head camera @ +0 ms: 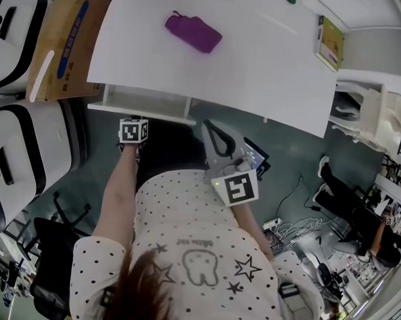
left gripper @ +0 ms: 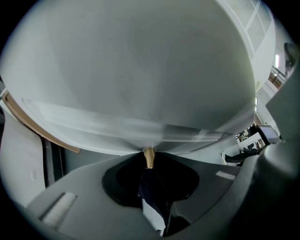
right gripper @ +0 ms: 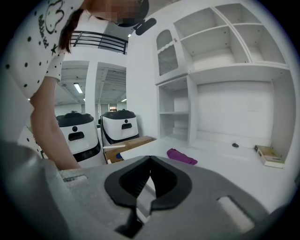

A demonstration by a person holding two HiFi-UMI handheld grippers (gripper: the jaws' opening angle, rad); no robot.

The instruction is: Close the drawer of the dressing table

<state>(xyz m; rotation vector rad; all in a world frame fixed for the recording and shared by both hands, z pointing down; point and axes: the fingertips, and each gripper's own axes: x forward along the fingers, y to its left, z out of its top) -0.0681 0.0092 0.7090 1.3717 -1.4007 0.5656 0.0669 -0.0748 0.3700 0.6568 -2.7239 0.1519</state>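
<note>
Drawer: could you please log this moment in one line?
left gripper: shut on knob | right gripper: shut, empty | drawer: ajar

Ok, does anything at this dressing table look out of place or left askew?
Just the drawer: toward the head view's left it sticks out past the white tabletop instead of sitting flush. The left gripper is closed on its brass knob. Nothing looks spilled or damaged.

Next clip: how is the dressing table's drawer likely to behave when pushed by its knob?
The drawer looks like rigid white board, so it should probably slide in without flexing. Its brass knob is small and smooth, so the fingers of the left gripper could slip off it.
</note>
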